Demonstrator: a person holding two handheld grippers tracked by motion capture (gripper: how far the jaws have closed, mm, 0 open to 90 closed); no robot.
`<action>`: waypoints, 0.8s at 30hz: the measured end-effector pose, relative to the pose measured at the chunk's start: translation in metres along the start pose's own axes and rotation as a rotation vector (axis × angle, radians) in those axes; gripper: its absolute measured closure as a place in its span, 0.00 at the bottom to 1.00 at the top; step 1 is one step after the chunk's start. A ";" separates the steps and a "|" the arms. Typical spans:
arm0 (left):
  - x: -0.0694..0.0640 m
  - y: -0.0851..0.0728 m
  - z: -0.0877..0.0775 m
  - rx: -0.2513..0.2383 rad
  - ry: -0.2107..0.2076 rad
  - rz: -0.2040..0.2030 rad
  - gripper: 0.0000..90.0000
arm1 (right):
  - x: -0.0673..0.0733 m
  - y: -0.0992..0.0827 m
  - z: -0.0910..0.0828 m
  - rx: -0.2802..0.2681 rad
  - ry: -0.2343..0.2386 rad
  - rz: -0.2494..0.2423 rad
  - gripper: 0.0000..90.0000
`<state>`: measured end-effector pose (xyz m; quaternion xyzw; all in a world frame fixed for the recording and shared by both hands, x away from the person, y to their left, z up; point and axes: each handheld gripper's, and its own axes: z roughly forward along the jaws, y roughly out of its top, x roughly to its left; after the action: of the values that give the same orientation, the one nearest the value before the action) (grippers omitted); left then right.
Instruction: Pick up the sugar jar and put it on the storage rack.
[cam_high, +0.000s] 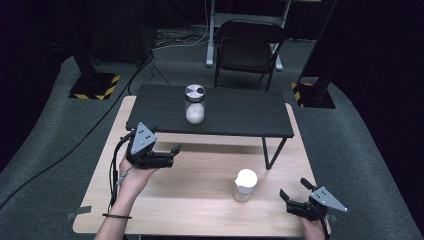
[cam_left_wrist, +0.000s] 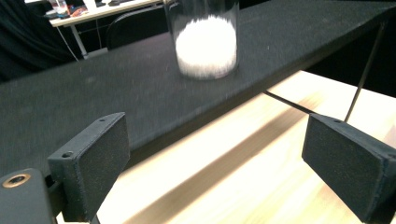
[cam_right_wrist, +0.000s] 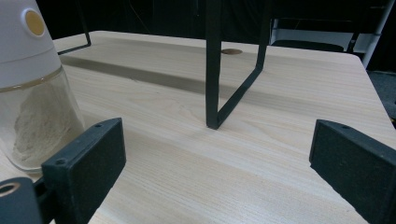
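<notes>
Unlabelled glass jar on black shelf, white-capped shaker

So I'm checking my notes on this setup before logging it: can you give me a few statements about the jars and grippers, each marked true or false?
1. The metal-lidded jar stands on the black shelf. True.
2. The white-lidded jar lies on its side. False: it stands upright on the wooden table.
3. The left gripper holds a jar. False: its jaws are open and empty.
4. The right gripper is open, beside the white-lidded jar. True.
5. Both jars hold powder. True.
</notes>
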<state>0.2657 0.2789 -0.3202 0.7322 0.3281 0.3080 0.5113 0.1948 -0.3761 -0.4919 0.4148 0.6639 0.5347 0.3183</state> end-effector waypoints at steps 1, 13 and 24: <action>0.000 -0.006 -0.002 -0.001 0.000 -0.007 0.08 | 0.000 0.000 0.000 0.000 0.000 0.000 0.03; -0.001 -0.073 -0.018 0.020 0.022 -0.082 0.08 | 0.001 0.000 0.000 0.000 -0.002 -0.002 0.03; -0.005 -0.121 -0.024 0.060 0.069 -0.073 0.08 | 0.001 0.000 0.000 0.002 0.000 -0.002 0.03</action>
<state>0.2233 0.3196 -0.4285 0.7237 0.3809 0.3041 0.4885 0.1943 -0.3754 -0.4916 0.4145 0.6650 0.5335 0.3184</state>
